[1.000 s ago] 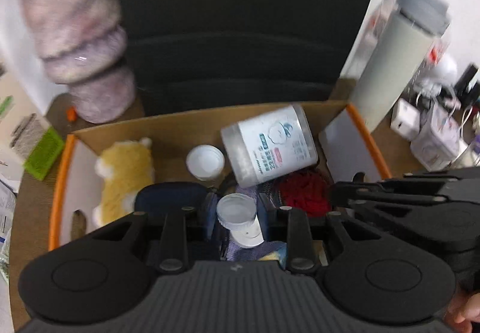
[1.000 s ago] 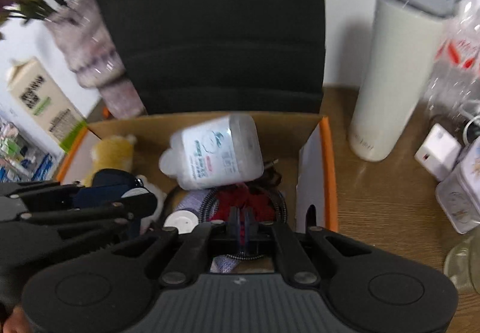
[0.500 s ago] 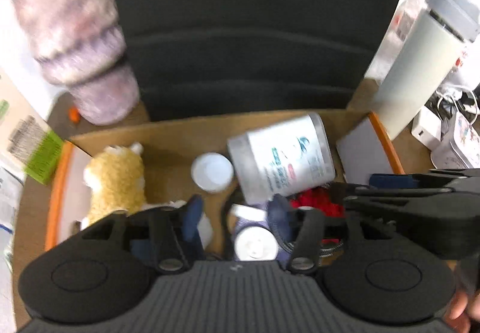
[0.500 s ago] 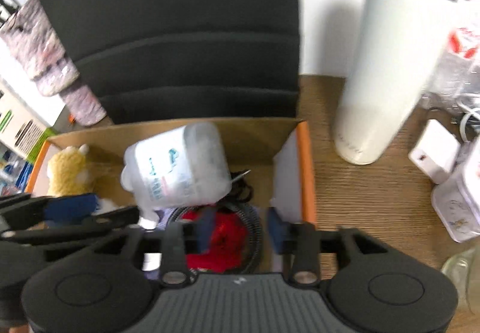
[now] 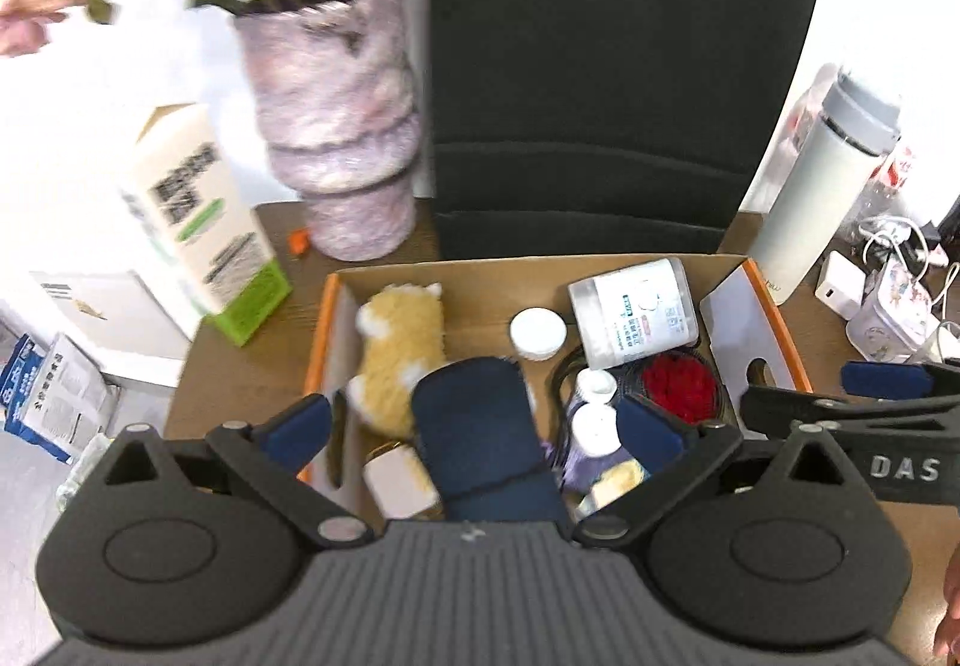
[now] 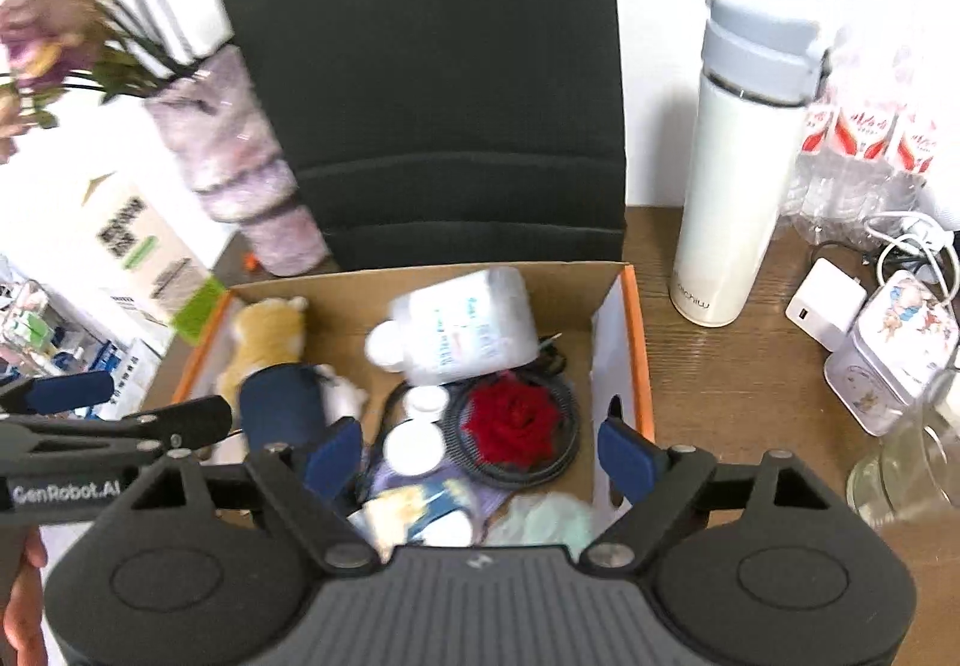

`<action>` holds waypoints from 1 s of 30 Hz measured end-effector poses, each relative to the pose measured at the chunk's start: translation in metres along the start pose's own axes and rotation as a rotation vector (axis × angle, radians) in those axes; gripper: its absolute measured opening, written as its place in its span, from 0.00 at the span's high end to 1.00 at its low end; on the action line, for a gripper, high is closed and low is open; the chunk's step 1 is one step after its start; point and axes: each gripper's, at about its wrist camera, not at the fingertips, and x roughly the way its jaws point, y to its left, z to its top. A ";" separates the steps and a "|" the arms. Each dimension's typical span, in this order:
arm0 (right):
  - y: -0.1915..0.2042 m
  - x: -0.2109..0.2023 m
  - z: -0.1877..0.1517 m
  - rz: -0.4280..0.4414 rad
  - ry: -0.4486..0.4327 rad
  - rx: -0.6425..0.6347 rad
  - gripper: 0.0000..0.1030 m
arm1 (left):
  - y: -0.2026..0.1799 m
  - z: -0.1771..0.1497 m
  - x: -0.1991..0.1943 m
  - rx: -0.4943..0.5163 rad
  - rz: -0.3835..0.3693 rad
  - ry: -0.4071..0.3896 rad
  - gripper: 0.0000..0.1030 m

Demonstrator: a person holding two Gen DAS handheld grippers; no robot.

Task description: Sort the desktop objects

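Left wrist: left gripper above box, jaws just opened, apparently empty.

My right gripper hangs over the cardboard box, jaws just spread wide, nothing between them. Below lies a red rose beside a white tub.

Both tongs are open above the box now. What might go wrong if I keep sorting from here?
1. The box is crowded: the wipes tub lies tilted on other items and may roll onto the red rose.
2. The tall white flask stands close beside the box; a swing of the right tongs could topple it.
3. The left tongs hang near the flower vase, which looks top-heavy.
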 end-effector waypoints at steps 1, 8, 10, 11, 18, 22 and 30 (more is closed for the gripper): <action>0.004 -0.009 -0.004 -0.010 -0.018 -0.003 0.16 | 0.002 -0.005 -0.006 -0.005 0.004 -0.015 0.00; 0.028 -0.061 -0.047 -0.067 -0.193 -0.091 0.16 | 0.008 -0.053 -0.061 -0.058 0.043 -0.222 0.00; 0.033 -0.074 -0.064 -0.072 -0.253 -0.117 0.15 | 0.007 -0.068 -0.071 -0.022 0.036 -0.261 0.00; 0.035 -0.079 -0.072 -0.071 -0.271 -0.126 0.15 | 0.007 -0.076 -0.075 -0.014 0.045 -0.266 0.00; 0.045 -0.096 -0.133 -0.057 -0.337 -0.138 0.15 | 0.014 -0.129 -0.098 -0.052 0.012 -0.291 0.00; 0.047 -0.098 -0.174 -0.031 -0.356 -0.140 0.15 | 0.013 -0.170 -0.099 -0.040 0.000 -0.309 0.00; 0.035 -0.089 -0.244 0.000 -0.313 -0.080 0.15 | 0.020 -0.254 -0.099 -0.085 -0.044 -0.321 0.00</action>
